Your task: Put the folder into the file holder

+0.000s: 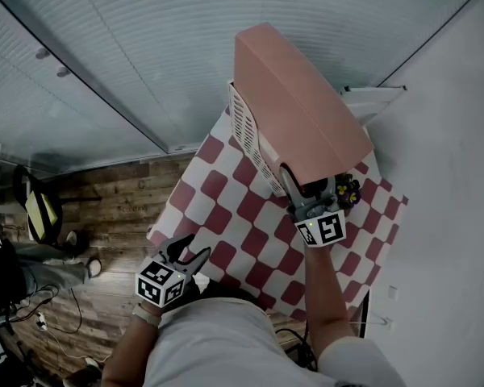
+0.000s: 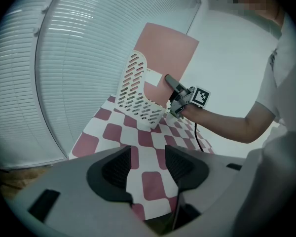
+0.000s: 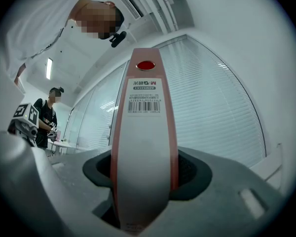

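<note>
Far left: left gripper (image 1: 187, 251) hangs low over the near edge of the checked cloth (image 1: 226, 216). Jaws apart, nothing between them but cloth beneath. Well apart from the work; idle.

Centre: white perforated file holder (image 2: 133, 90) stands on the cloth, open top up. Pink folder (image 2: 167, 48) rises out of it, tilted, its lower part behind the holder's slotted side wall. Most of the folder stands above the rim. Cannot tell whether its bottom edge has reached the holder's floor.

Right: right gripper (image 1: 302, 185) has the folder by its spine. In the right gripper view the white spine label with barcode fills the gap and both pads press against it: jaws partly closed, firm on the folder.

Step in hand, as I judge it: insertion, partly done. The folder is entered but not seated or let go.

Next move likely calls for righting the folder to line up with the holder's walls, sliding it down until it bottoms out, then opening the jaws. The holder looks light and unbraced, so it may shift or tip.
</note>
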`<state>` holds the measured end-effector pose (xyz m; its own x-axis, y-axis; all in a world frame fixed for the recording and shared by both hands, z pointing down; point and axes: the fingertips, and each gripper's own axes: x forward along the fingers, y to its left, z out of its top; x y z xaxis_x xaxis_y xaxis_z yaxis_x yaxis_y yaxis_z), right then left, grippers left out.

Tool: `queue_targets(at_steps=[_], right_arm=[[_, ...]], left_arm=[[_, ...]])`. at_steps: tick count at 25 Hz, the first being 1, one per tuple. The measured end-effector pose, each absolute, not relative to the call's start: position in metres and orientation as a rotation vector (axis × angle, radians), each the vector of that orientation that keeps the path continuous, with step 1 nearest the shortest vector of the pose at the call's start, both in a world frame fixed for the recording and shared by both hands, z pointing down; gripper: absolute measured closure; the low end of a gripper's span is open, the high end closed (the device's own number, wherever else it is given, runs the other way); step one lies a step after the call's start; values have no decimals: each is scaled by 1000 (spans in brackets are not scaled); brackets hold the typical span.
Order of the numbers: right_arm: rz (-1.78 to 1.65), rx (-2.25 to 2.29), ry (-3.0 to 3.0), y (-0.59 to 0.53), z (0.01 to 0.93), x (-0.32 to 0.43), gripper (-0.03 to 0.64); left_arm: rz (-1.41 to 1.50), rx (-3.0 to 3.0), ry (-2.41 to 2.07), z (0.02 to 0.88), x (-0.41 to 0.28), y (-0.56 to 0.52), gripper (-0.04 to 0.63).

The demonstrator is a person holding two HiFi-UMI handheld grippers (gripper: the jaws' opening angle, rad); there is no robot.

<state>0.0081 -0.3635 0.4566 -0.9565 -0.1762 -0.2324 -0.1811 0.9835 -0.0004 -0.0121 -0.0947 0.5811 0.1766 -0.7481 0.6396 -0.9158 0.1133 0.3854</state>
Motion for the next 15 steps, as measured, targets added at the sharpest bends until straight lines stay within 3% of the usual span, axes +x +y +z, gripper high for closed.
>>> queue_targets(at_steps=[15], right_arm=[[-60,-247,2971,-372,483,8,337]], left_arm=[[250,1657,-1609,584,-13,-93,387]])
